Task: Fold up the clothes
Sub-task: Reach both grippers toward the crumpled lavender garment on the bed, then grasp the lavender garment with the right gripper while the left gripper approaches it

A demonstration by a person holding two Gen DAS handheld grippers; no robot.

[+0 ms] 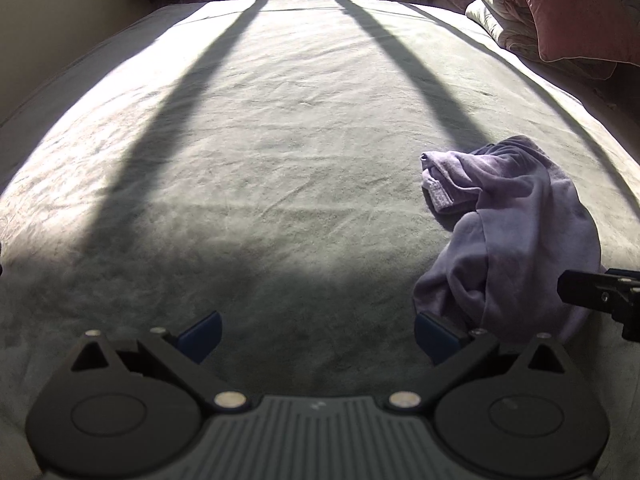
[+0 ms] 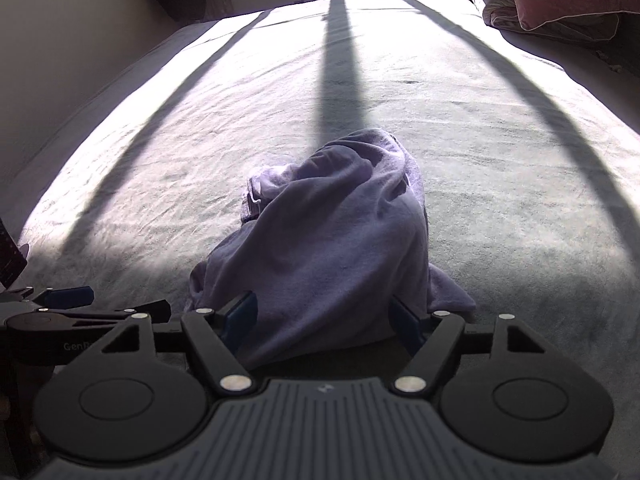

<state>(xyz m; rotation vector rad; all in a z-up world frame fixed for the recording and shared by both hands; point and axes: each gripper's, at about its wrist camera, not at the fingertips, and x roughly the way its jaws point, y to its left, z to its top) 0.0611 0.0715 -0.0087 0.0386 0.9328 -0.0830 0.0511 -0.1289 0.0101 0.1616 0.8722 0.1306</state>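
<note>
One bed (image 1: pixel 280 140) fills both views, its pale green cover crossed by long dark shadow bands. At the upper right of the frame sit one folded quilt (image 1: pixel 496 4) and one maroon pillow (image 1: pixel 580 8). One crumpled lavender garment (image 2: pixel 332 232) lies centre frame in my right view, lower right in my left. My right gripper (image 2: pixel 324 320) is spread wide, the cloth's near edge between its fingers. My left gripper (image 1: pixel 316 336) is also spread wide over bare cover, holding nothing.
</note>
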